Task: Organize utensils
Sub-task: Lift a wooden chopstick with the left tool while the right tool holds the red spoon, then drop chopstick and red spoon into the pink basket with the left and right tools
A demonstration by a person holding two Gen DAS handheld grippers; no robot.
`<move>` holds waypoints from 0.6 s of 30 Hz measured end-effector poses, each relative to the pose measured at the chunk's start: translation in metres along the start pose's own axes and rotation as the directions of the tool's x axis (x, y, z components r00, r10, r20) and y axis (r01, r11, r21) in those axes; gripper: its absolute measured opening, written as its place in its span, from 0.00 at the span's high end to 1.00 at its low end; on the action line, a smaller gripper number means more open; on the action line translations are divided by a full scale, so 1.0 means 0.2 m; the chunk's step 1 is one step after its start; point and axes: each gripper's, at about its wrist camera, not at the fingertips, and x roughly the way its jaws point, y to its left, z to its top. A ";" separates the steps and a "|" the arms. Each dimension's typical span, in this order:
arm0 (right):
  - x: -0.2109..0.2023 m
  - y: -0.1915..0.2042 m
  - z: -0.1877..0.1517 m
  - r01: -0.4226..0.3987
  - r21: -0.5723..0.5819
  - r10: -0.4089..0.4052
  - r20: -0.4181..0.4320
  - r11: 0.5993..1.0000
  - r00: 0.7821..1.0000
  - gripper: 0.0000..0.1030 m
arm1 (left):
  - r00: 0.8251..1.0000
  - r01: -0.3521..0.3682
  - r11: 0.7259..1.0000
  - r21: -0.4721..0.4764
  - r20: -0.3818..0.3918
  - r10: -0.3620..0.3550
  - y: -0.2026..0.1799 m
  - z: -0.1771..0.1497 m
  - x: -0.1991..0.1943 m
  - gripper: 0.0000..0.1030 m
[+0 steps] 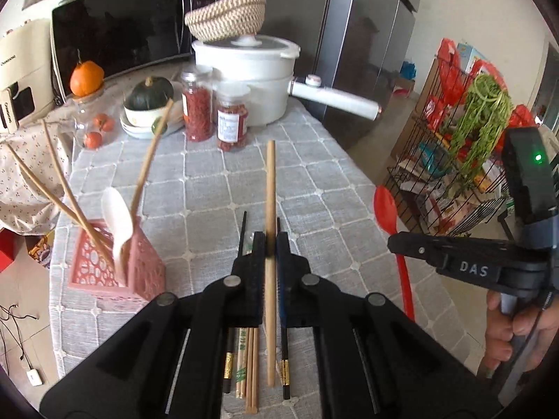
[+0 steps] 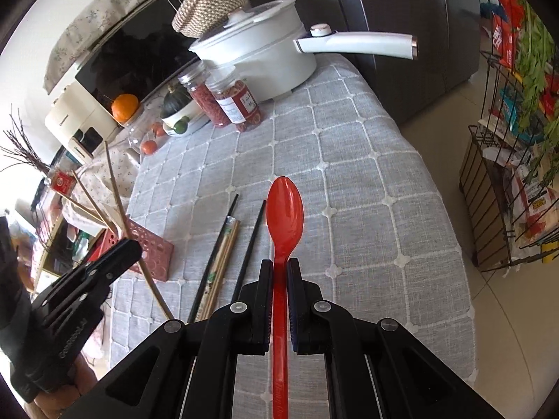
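Utensils: they sat partly in the pink holder (image 1: 115,272) at the left and partly loose on the grey checked tablecloth (image 1: 314,188), while two were lifted in the grippers.
Pink holder: it stood near the table's left edge with three wooden chopsticks (image 1: 66,188) and one white spoon (image 1: 117,220) leaning out of it, handles down, likely because it was the collecting place.
Loose pile: two black chopsticks (image 2: 213,262) and a small bundle of pale wooden ones (image 2: 223,262), one in a paper sleeve, lay side by side below the grippers; the bundle's count could not be told for sure.
Left gripper (image 1: 270,244): its jaws were pressed together on one wooden chopstick (image 1: 270,181), pinched partway along so its far end pointed forward, clear of the cloth.
Right gripper (image 2: 280,265): its jaws were pinching one red spoon (image 2: 284,209) by the handle, bowl forward, above the cloth.
Judgement: both seemed bound for the holder.
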 end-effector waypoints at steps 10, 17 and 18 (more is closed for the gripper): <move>-0.05 0.16 0.03 -0.023 -0.026 0.026 0.102 0.999 0.994 0.93 | 0.940 -0.026 0.991 -0.135 0.334 0.071 0.28 0.08 -0.49 0.94; 0.01 0.26 0.04 -0.035 -0.046 0.040 0.106 0.998 0.994 0.93 | 0.855 -0.105 0.966 -0.235 0.476 0.208 0.44 0.09 -0.56 0.94; 0.02 0.27 0.04 -0.036 -0.050 0.041 0.105 0.998 0.994 0.93 | 0.847 -0.122 0.963 -0.239 0.481 0.227 0.45 0.09 -0.55 0.94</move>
